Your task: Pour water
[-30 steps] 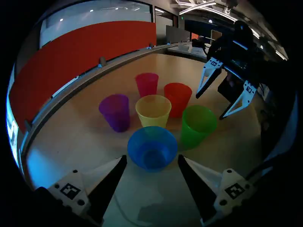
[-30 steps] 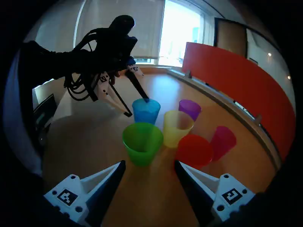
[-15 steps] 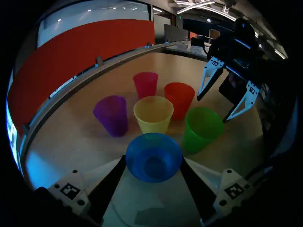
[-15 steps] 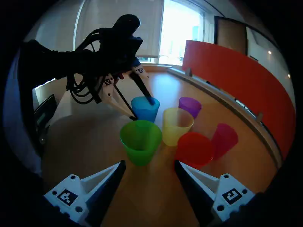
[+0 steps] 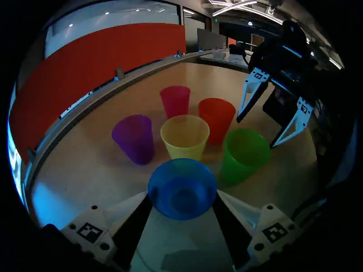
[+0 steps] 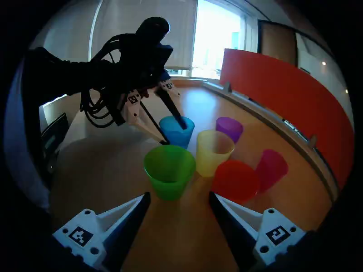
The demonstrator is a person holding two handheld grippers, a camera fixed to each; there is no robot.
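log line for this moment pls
phase: grasp | left hand-held gripper: shut on blue cup | right hand-held gripper: open, empty, facing green cup | pour: not started

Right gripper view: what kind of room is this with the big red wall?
Probably an office or meeting room. There's a long wooden table, a red divider panel running along its edge, and a big bright window at the far end.

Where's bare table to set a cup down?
Free: bare table between purple cup and the edge rail; also between green cup and right gripper. Crowded: around yellow cup, left gripper straddling blue cup.
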